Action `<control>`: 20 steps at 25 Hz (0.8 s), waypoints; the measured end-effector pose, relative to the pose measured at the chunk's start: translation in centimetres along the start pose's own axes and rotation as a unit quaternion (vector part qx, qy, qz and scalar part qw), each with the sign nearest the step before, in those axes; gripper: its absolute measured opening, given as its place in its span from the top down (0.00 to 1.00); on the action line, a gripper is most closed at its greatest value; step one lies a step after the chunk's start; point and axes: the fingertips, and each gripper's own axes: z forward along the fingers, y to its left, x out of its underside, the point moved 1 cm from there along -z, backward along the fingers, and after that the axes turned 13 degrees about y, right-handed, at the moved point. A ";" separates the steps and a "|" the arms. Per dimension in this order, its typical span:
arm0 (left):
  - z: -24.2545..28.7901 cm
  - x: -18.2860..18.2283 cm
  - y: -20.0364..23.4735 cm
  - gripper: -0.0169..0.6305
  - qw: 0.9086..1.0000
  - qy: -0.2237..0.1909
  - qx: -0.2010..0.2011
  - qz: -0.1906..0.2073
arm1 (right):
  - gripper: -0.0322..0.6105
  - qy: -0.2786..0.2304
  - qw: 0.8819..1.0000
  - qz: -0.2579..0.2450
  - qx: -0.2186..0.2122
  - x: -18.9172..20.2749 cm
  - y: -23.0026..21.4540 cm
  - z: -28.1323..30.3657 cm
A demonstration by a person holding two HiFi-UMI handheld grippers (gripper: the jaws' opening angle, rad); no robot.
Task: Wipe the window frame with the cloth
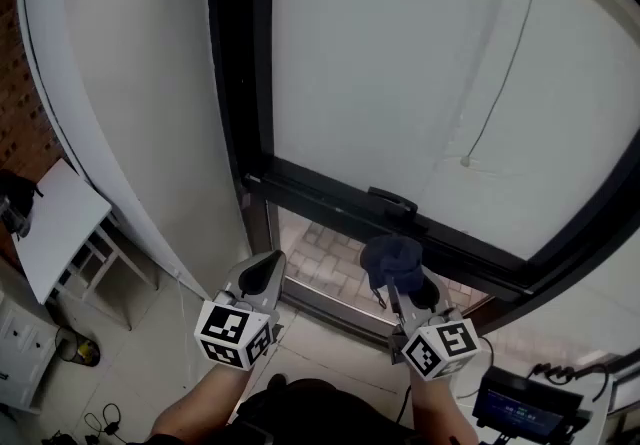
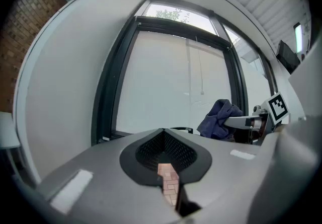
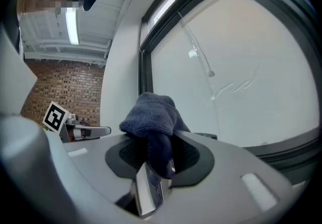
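A dark blue cloth (image 1: 392, 261) is bunched in my right gripper (image 1: 398, 285), whose jaws are shut on it; in the right gripper view the cloth (image 3: 151, 120) bulges above the jaws. It hangs just in front of the black window frame (image 1: 330, 195), below the frame's handle (image 1: 392, 201). My left gripper (image 1: 262, 271) is to the left, near the frame's lower left corner, shut with nothing held. From the left gripper view the cloth (image 2: 220, 119) shows at the right, and the frame's dark upright (image 2: 108, 87) rises at the left.
A white blind fills the window, with a pull cord (image 1: 492, 93) hanging at the right. A white wall panel (image 1: 140, 113) stands left of the frame. A white table (image 1: 55, 223) stands at the far left, and a small device with a screen (image 1: 522, 411) sits bottom right.
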 end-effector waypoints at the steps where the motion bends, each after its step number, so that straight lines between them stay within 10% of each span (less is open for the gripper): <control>1: -0.2 0.2 0.8 0.98 1.000 0.002 -0.005 -0.003 | 0.76 0.001 1.000 -0.001 -0.007 0.1 0.7 0.7; 20: -3.3 0.7 12.8 0.98 0.998 -0.001 -0.055 -0.016 | 0.76 0.009 0.997 -0.020 -0.073 -1.1 10.8 12.7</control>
